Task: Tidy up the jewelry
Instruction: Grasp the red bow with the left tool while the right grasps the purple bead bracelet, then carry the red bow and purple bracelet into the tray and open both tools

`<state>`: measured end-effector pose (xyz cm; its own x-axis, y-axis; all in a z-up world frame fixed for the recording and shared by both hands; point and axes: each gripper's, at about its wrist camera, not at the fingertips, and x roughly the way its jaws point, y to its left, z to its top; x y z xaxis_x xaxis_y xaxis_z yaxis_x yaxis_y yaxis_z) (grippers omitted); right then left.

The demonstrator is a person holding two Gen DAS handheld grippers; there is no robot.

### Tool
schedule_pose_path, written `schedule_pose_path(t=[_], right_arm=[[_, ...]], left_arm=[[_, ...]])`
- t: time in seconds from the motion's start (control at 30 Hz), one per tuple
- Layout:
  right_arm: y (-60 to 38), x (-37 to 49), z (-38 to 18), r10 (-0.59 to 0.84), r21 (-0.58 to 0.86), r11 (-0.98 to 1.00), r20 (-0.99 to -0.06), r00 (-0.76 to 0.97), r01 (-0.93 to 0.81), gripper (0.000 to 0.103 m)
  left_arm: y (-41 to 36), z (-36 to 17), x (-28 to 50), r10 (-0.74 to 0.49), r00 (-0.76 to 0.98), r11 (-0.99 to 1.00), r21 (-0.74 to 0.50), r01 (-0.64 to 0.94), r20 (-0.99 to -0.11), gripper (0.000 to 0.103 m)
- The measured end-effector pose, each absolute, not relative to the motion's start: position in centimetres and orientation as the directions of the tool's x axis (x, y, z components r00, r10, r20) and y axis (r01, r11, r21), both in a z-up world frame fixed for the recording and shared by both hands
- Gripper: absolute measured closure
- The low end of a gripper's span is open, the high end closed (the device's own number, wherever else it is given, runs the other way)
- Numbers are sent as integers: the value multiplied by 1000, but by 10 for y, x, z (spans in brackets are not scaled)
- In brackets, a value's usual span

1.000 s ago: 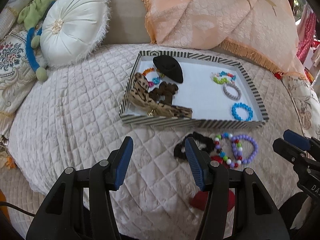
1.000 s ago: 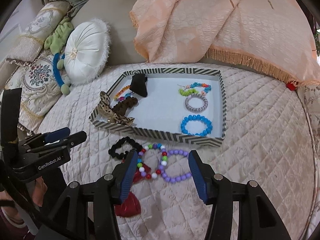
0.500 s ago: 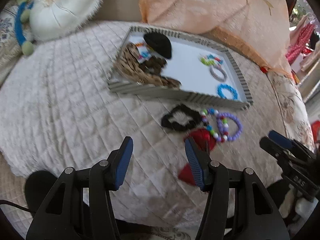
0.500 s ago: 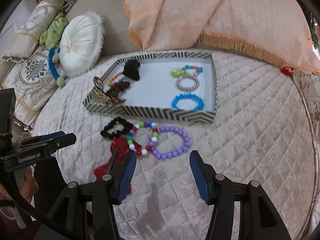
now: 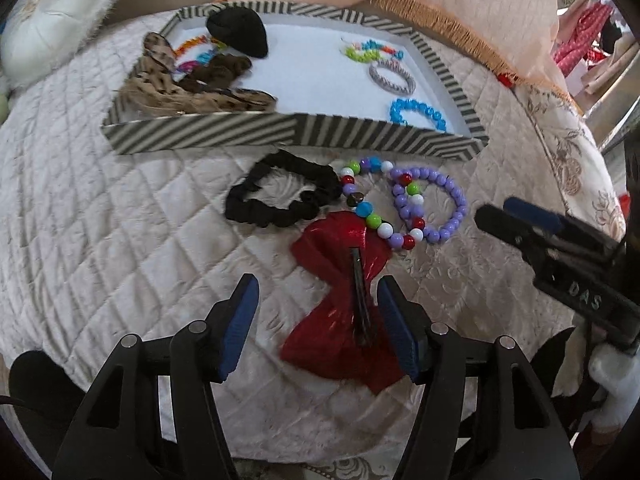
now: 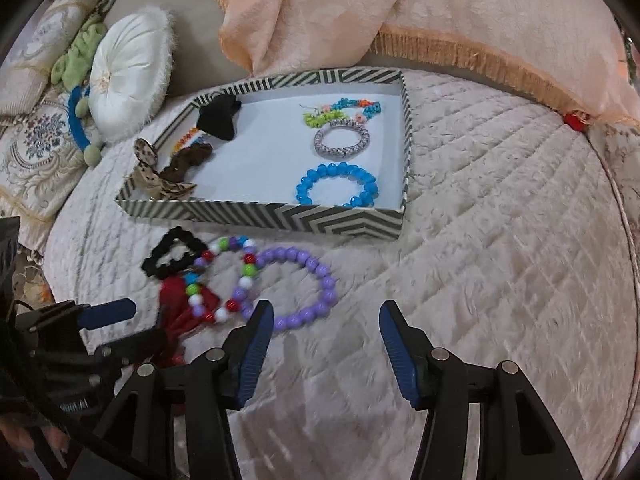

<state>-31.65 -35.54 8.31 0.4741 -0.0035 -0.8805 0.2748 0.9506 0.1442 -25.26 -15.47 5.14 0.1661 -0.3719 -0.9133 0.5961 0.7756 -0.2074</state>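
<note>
We see left gripper (image 5: 318,322) spread, jaws just widened, straddling red bow clip (image 5: 340,300) on quilt (image 5: 120,220), pads not pressing it. Right gripper (image 6: 326,346) spread, empty, just near of purple bead bracelet (image 6: 308,292). Striped tray (image 6: 280,216) farther back.

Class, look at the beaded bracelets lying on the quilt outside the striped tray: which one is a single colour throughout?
The purple bracelet, to the right of the multicoloured bracelet in the right wrist view. Its beads are all lilac; the other mixes red, white, green, blue and purple.
</note>
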Motion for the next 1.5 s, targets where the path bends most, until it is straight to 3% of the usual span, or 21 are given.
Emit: schedule_pose_path(t=[0.13,0.27,0.3,0.33,0.37,0.4,0.43,0.53,0.87,1.5], right_arm=[[-357,-302,70,-6,121,962,-885,466,243,54],[-350,-293,58,-20,75,979,-891,453,190,71],[-349,-293,58,-32,60,981,-887,460,183,77],[-351,-293,58,-30,64,980,-884,466,186,82],[-353,-294,59,-22,77,979,-882,471,190,92],[-355,-296,61,-15,87,977,-880,475,192,94],[-356,-298,64,-10,96,976,-877,481,195,94],[-357,-307,78,-9,110,974,-856,517,199,94],[-350,-328,145,-42,92,979,-777,628,180,94],[-338,-333,186,-48,78,985,-733,679,154,94]], left_arm=[[-163,41,-249,-348,170,787,-189,587,-922,41],[-167,38,-248,-359,189,781,-183,597,-914,42],[-168,38,-247,-364,190,778,-186,600,-912,45],[-167,38,-247,-372,195,776,-189,602,-907,62],[-166,38,-247,-380,194,771,-194,606,-904,72],[-166,38,-247,-381,189,769,-197,608,-905,79],[-164,40,-247,-394,178,763,-213,611,-902,86],[-157,47,-250,-410,166,748,-226,623,-897,88],[-121,90,-254,-434,242,748,-197,634,-868,89],[-103,130,-233,-398,402,803,-101,588,-824,89]])
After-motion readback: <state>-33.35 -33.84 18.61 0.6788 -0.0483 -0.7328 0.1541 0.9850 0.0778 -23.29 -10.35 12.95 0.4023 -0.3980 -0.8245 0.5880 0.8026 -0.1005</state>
